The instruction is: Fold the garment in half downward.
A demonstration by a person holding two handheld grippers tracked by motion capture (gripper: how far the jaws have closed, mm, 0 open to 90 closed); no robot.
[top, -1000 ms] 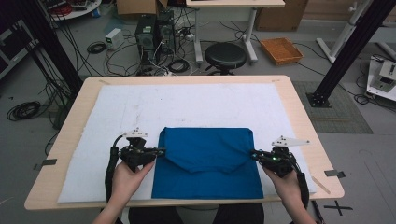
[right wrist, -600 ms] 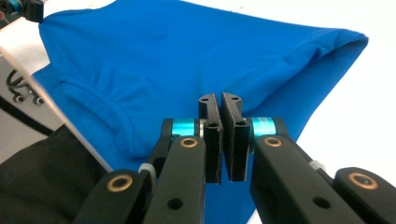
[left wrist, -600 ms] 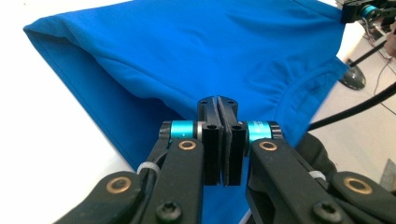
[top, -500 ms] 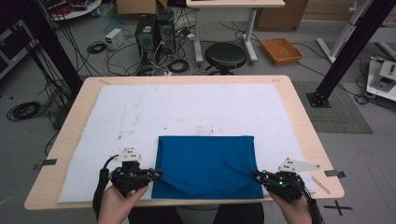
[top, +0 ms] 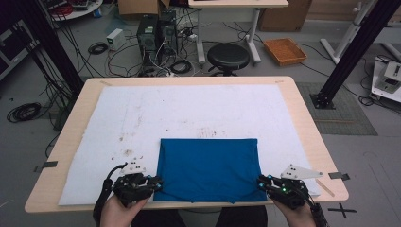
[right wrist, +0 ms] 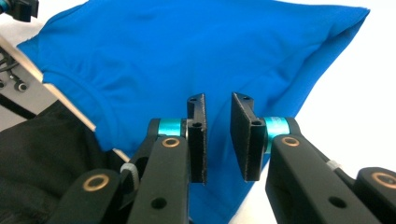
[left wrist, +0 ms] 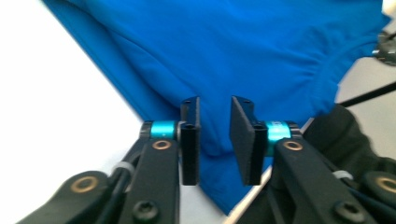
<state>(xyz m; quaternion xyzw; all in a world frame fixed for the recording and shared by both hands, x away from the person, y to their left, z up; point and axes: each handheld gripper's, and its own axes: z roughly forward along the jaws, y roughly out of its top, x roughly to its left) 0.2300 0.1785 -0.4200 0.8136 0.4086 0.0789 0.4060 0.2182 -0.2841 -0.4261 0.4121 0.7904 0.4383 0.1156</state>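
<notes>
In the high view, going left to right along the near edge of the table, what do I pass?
Left black two-jaw gripper → folded blue cloth → right black two-jaw gripper, all on the white mat over the light wooden table.

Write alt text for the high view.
A folded blue cloth lies at the near edge of a white mat on a wooden table. The left gripper and right gripper sit at its near corners.

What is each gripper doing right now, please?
Left gripper: open, holding nothing, over the blue shirt.
Right gripper: open, holding nothing.
</notes>
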